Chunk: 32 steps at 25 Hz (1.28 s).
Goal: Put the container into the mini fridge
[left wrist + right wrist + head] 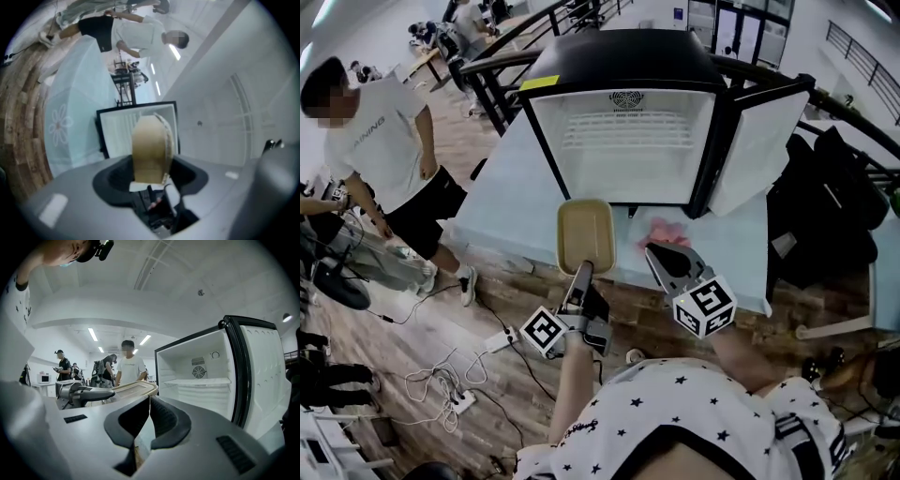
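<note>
The mini fridge (623, 141) stands open on the table, its door (764, 145) swung out to the right and its white inside bare. A flat tan container (586, 234) hangs just in front of the opening, level with the table edge. My left gripper (581, 270) is shut on the container's near end. In the left gripper view the container (150, 150) stands edge-on between the jaws, with the fridge (117, 131) behind it. My right gripper (654, 253) hovers beside it to the right, shut and holding nothing. The right gripper view shows the container (133, 389) at left and the fridge (206, 376) ahead.
A pale blue cloth covers the table (506, 206). A pink rag (667, 231) lies by the fridge's foot. A person (389, 141) stands at the table's left end. Cables and power strips (455, 398) lie on the wood floor. Dark bags (825, 206) sit at right.
</note>
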### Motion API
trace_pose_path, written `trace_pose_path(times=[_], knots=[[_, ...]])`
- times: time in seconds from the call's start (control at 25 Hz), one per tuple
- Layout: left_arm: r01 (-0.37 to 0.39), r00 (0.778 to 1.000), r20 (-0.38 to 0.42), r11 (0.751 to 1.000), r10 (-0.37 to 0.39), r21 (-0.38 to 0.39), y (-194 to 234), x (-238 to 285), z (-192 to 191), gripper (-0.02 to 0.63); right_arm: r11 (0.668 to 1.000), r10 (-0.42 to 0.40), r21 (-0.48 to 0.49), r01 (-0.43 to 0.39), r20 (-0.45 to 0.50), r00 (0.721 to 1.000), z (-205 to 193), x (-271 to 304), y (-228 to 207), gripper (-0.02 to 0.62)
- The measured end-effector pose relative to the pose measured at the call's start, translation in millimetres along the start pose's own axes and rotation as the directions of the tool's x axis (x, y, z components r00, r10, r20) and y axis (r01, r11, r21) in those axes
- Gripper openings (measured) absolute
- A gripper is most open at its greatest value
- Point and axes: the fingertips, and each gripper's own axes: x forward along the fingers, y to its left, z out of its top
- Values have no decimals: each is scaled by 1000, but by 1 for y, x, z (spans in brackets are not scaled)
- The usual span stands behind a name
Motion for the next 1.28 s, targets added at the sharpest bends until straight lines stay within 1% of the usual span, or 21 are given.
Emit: trace_pose_path(times=[0.12, 0.28, 0.48, 0.6, 0.92, 1.28], knots=[[6, 1000, -22, 1000, -7, -18, 3, 8, 10, 232, 1000, -23, 1, 23, 5, 1000, 0, 11, -2, 21], [3, 998, -60, 1000, -4, -21, 7, 22, 22, 232, 998, -62, 3, 62, 7, 998, 1, 21, -6, 21], [21, 996, -91, 999, -25, -42, 5, 41, 32, 232, 995, -103, 3, 103, -15, 995, -4, 25, -9, 21], [22, 994, -107, 999, -27, -41, 5, 59, 37, 232, 992, -128, 5, 128, -26, 991, -7, 24, -14, 21], [54, 986, -154, 997, -61, -51, -4, 119, 41, 232, 981, -191, 14, 192, -26, 981, -8, 24, -43, 21], [44, 983, -173, 994, -60, -95, 3, 185, 42, 232, 973, -230, 34, 230, -6, 973, -7, 39, -85, 21]])
